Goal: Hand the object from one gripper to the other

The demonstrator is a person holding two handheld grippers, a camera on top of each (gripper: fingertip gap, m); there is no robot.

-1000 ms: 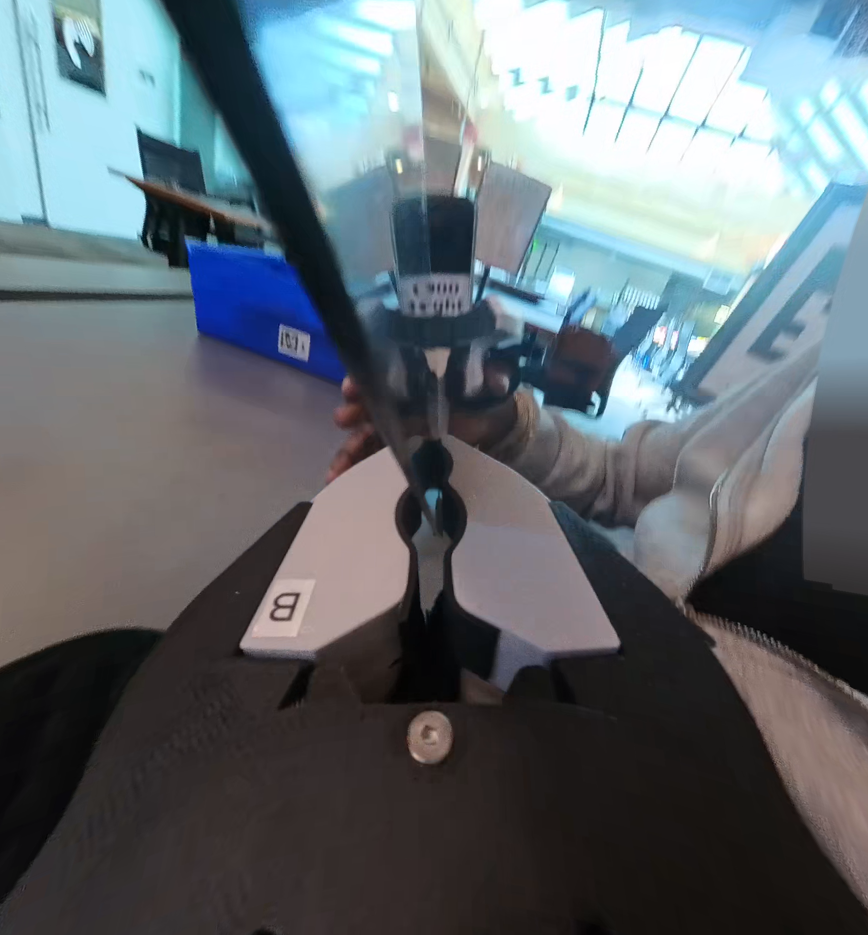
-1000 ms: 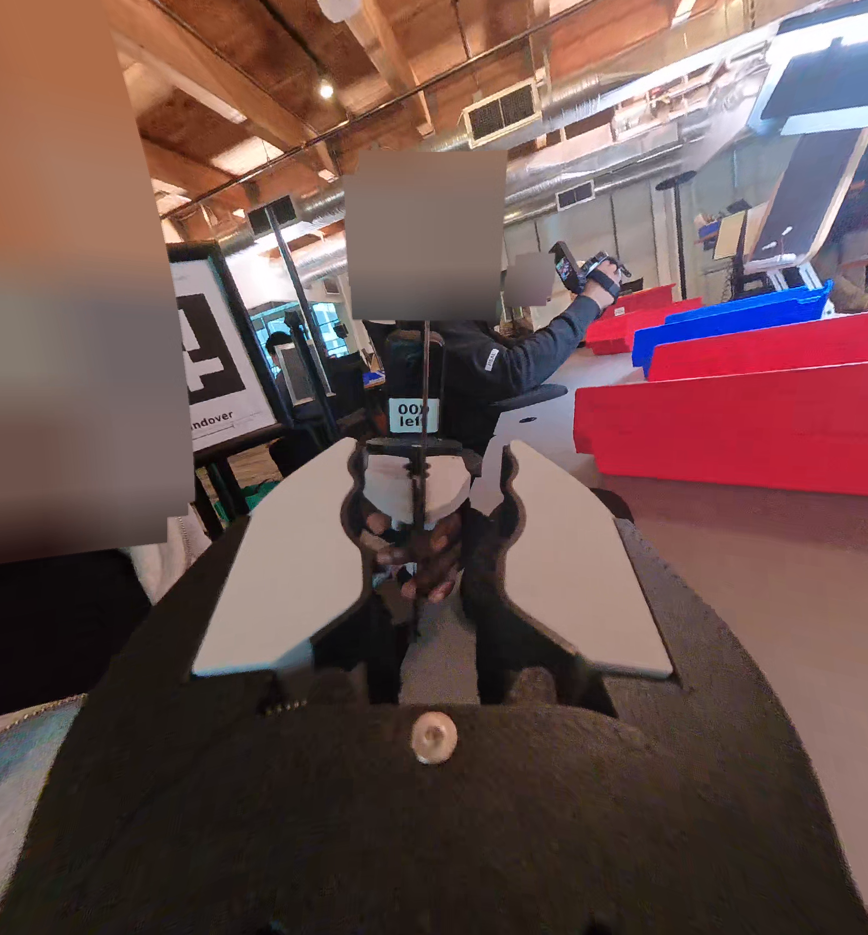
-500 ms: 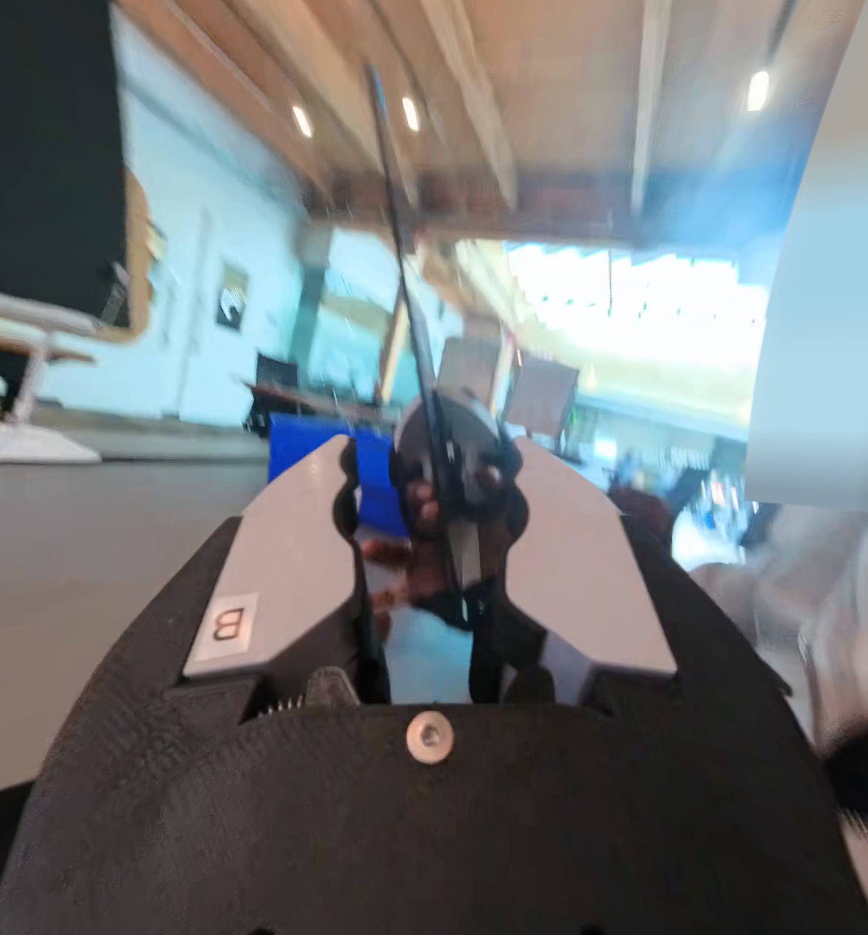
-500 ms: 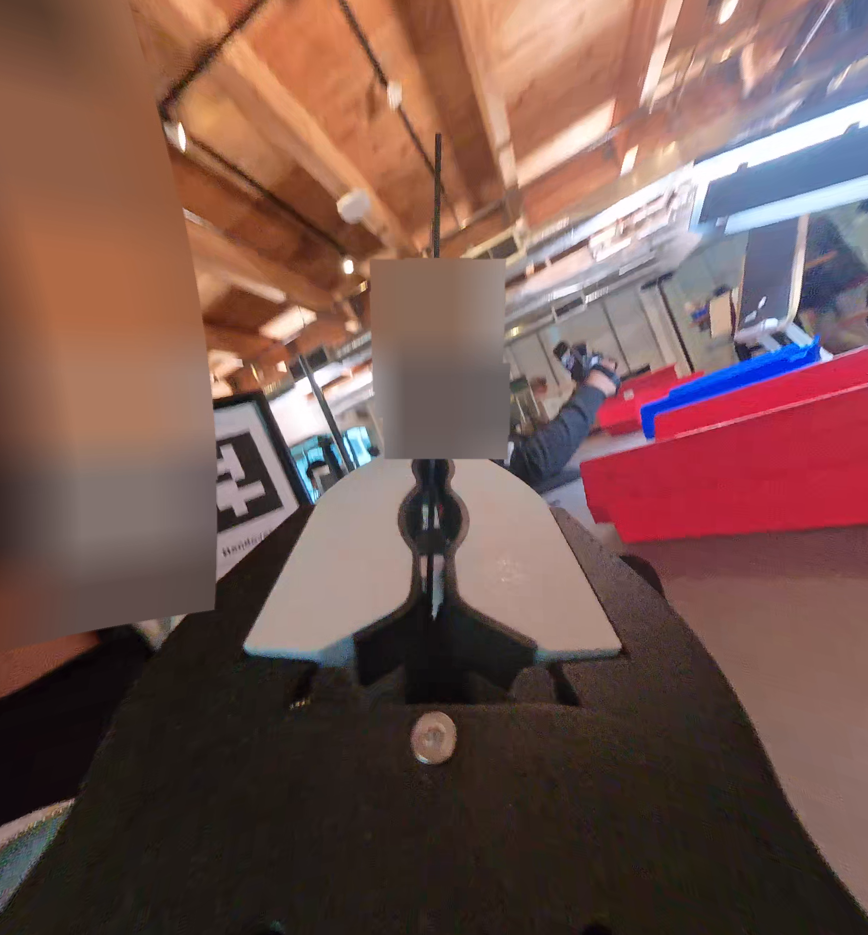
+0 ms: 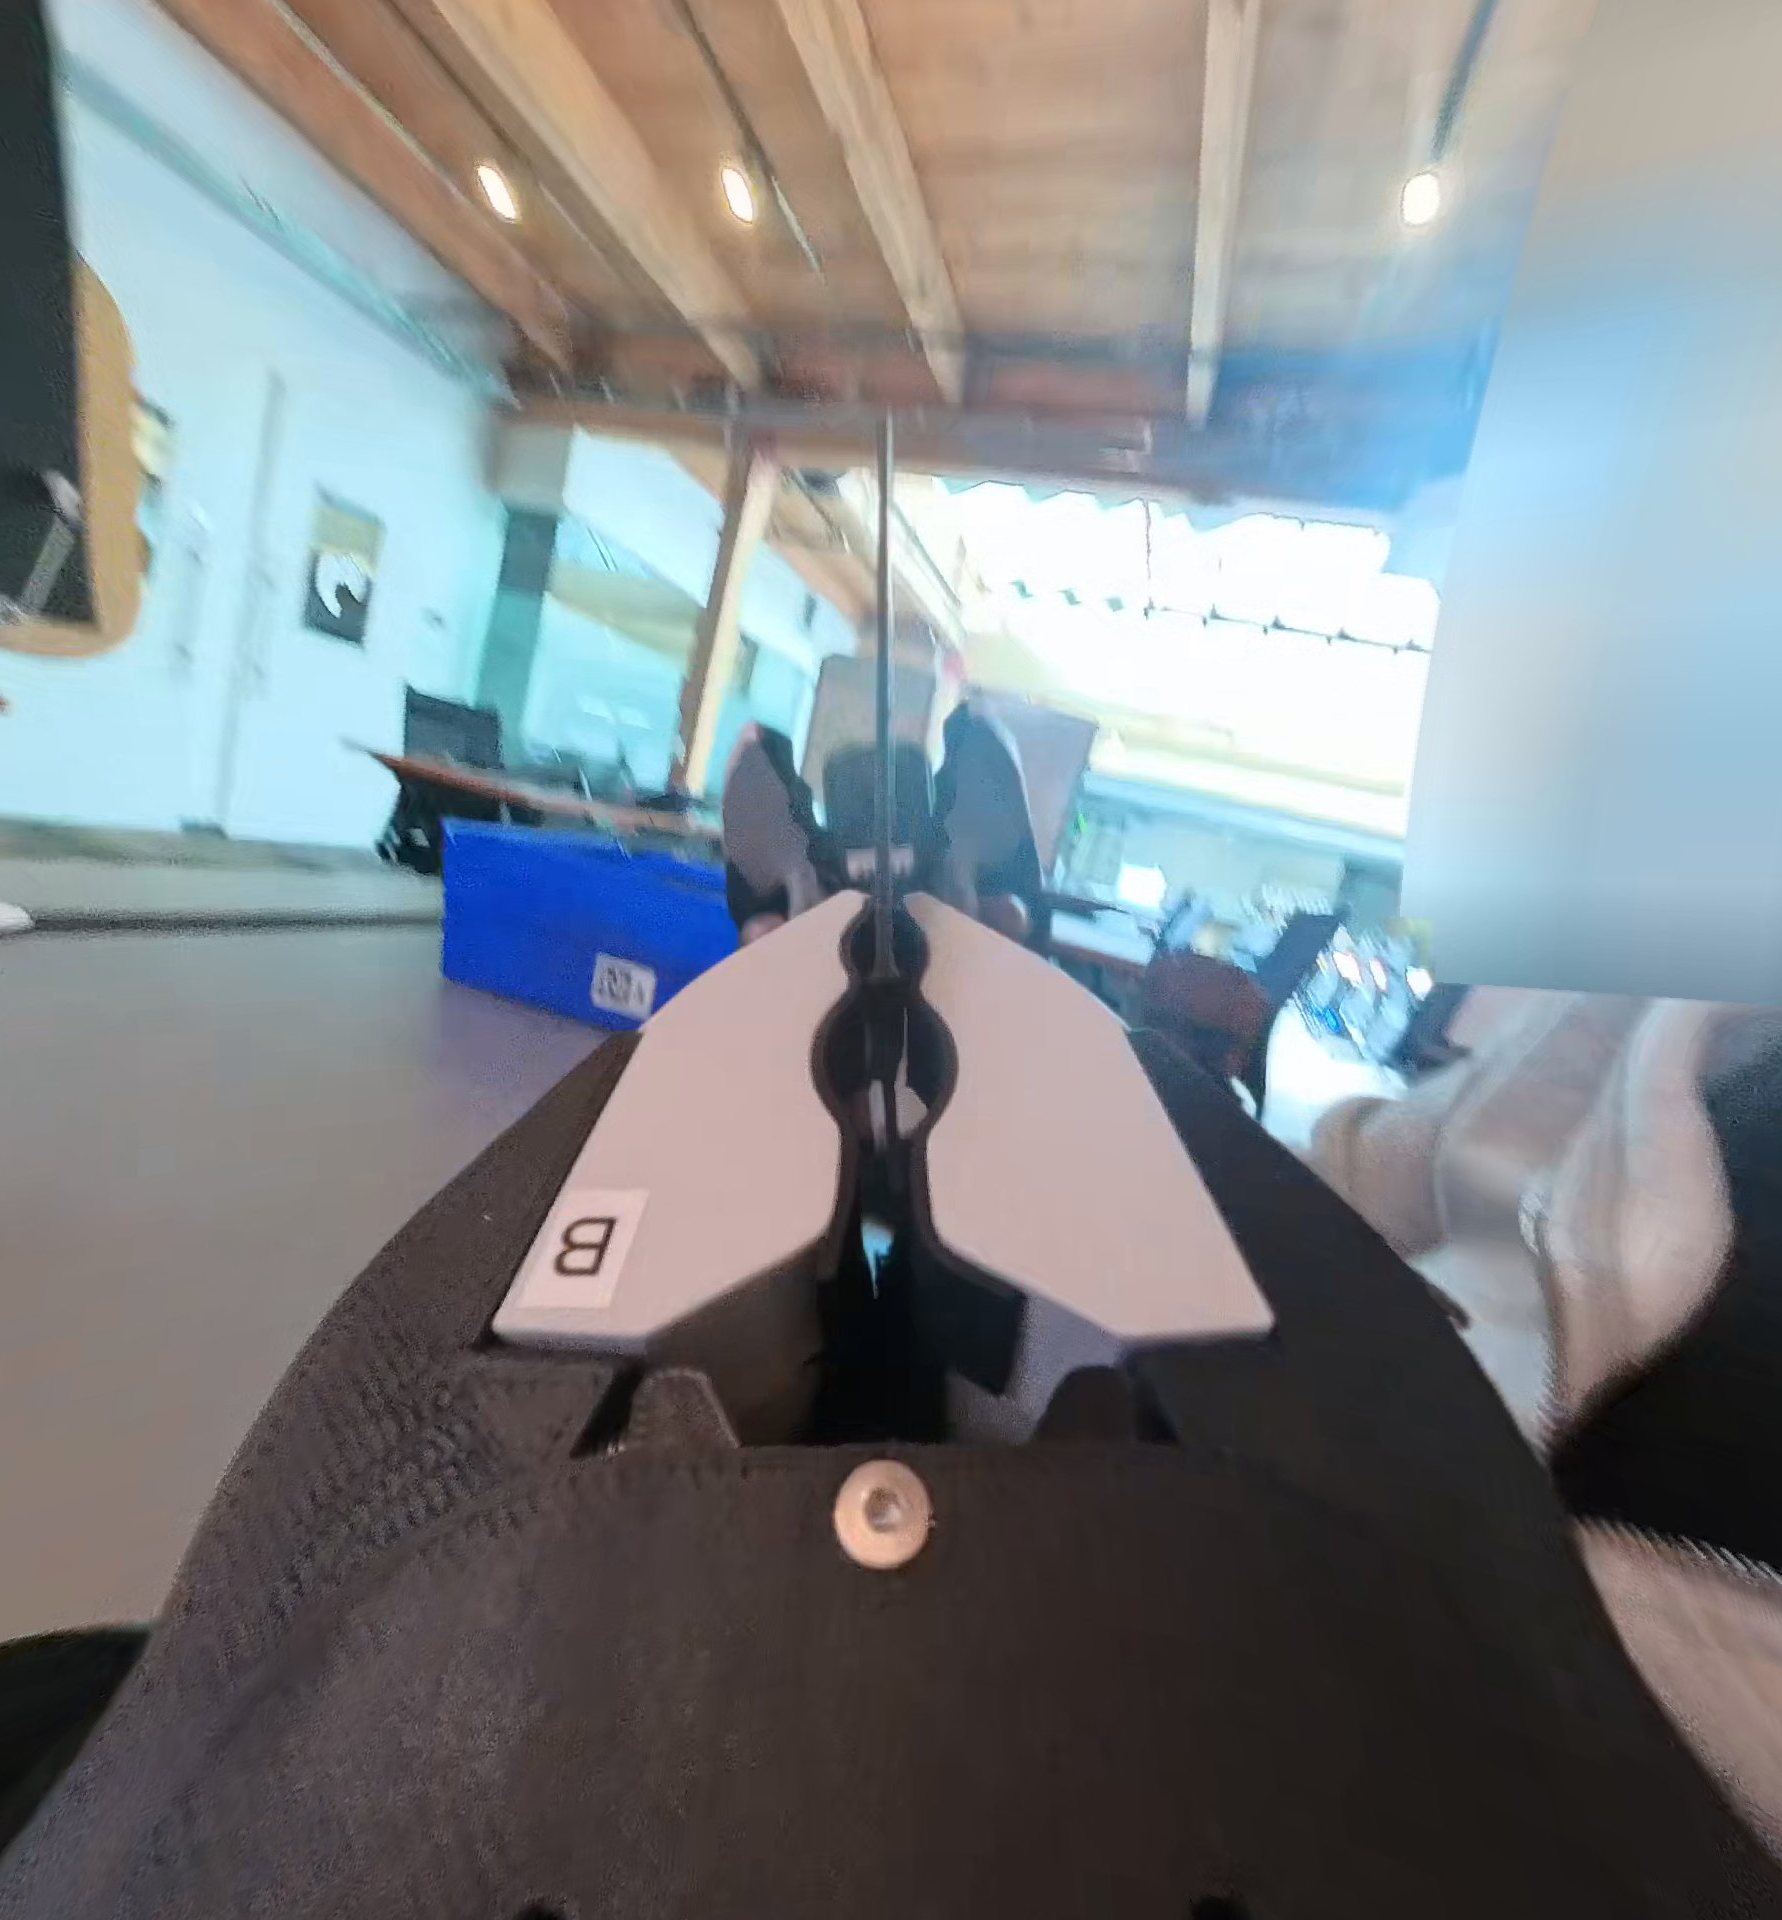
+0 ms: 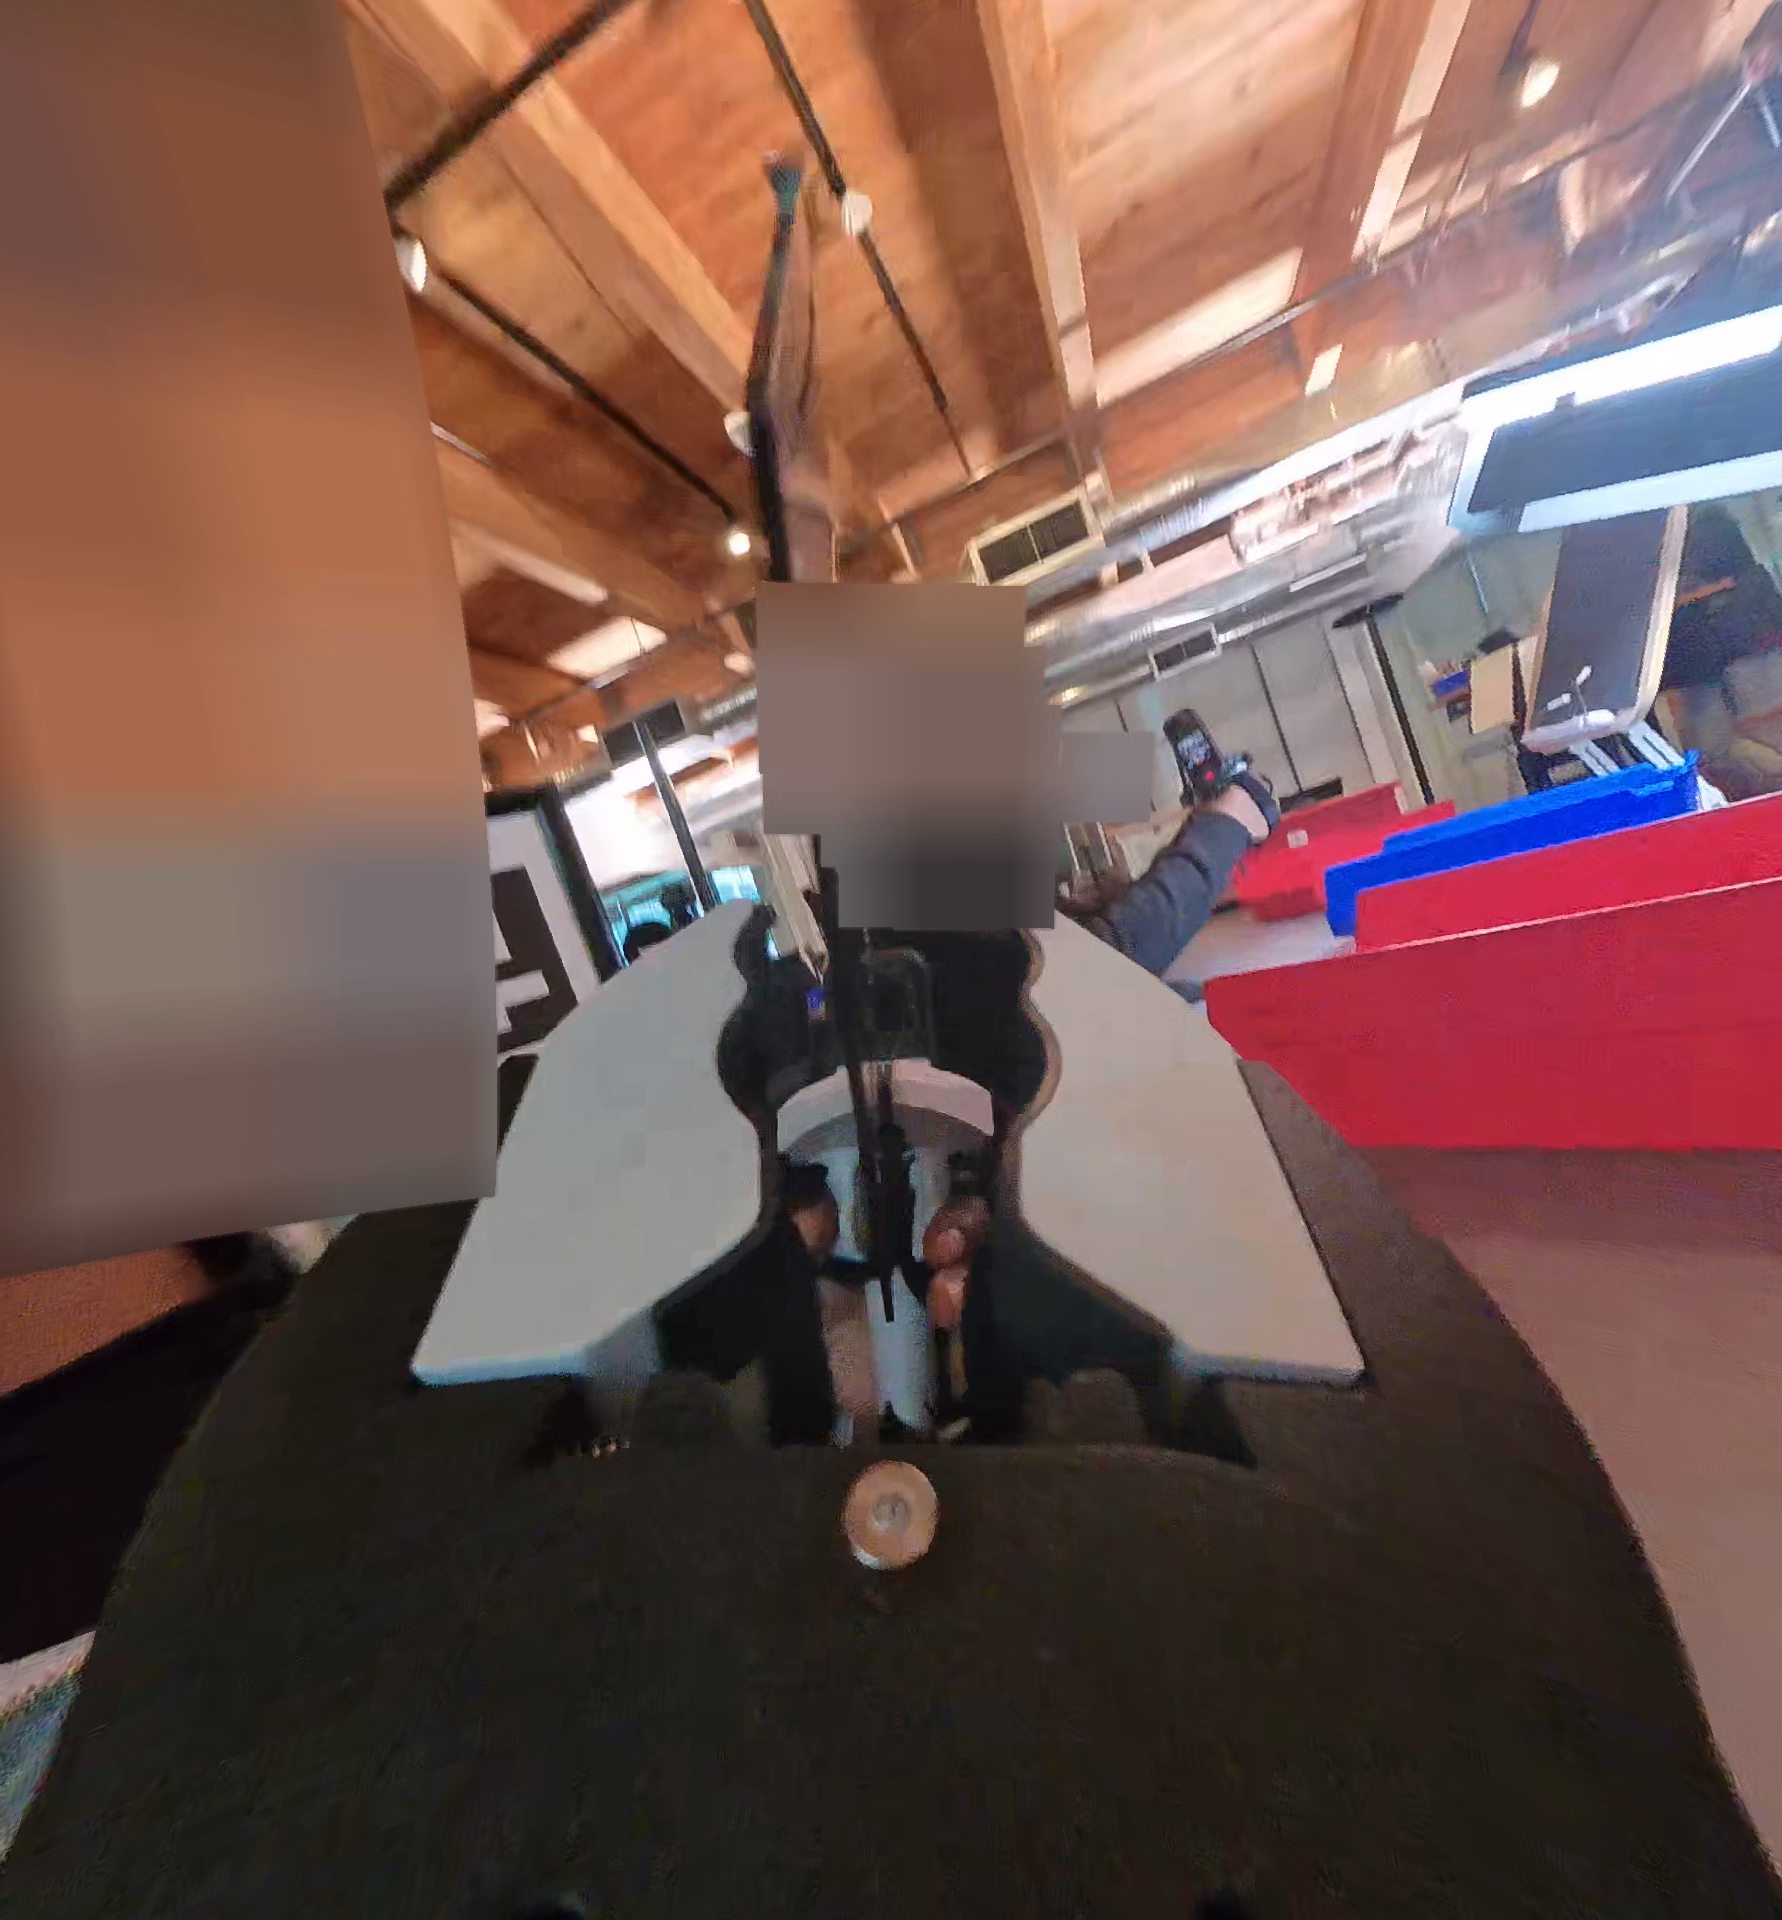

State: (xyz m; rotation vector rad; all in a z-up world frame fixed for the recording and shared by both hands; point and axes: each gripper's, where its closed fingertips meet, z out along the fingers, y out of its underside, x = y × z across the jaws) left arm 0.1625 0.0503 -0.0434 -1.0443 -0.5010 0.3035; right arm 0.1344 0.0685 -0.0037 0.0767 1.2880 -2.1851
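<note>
Left gripper jaws clamp the thin black object; right gripper jaws apart.

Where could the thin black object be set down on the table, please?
Bare grey tabletop lies left of the left gripper, short of the blue bin. Bare brown tabletop lies right of the right gripper, below the red bins, which crowd beyond.

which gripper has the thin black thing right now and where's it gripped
The left gripper is shut on the thin black flat strip, pinching its lower end. The right gripper is open, holding nothing.
</note>
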